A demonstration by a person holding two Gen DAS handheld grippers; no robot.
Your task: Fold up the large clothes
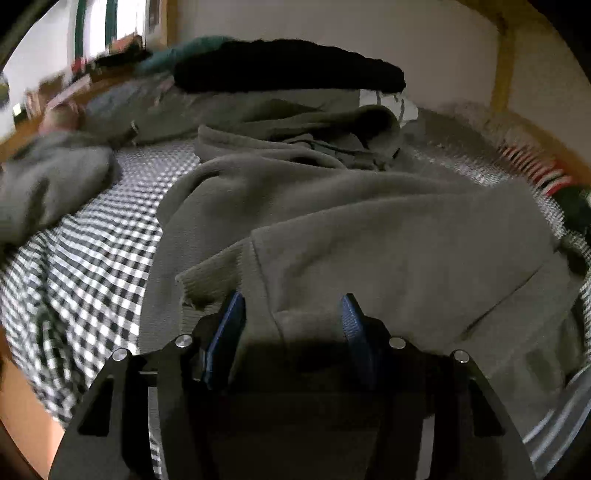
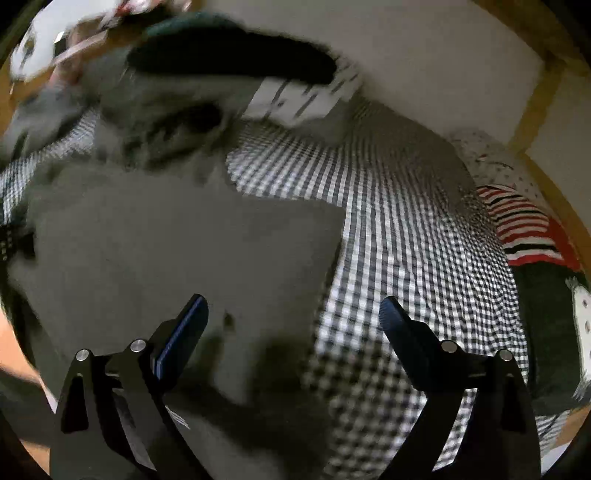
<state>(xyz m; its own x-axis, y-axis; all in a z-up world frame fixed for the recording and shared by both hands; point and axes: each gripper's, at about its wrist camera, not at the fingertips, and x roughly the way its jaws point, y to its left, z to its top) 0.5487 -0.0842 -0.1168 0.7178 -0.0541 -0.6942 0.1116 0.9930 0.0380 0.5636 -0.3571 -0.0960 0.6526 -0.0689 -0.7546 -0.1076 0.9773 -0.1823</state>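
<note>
Jaws, left: parted on the left gripper, blue pads either side of the hoodie's near hem; nothing pinched between them
Jaws, right: spread wide on the right gripper, over the hoodie's edge and bare sheet; holding nothing
Surface: a bed under a black-and-white checked sheet, also seen in the right view; the sheet lies rumpled at its near left
Room: pale wall behind the bed; wooden posts at the far right; a bright window at the far left, blurred
Other clothes: a black garment at the head of the bed with something teal behind it; a striped top in red, white and black at the right edge; a dark green piece just below it
Hoodie: grey-green fleece, spread along the middle of the bed; ribbed hem nearest the left gripper; lower part doubled over itself; hood bunched at the far end; one sleeve thrown out to the left across the sheet
Focus: right view is smeared, so the hoodie's far part there cannot be made out
</note>
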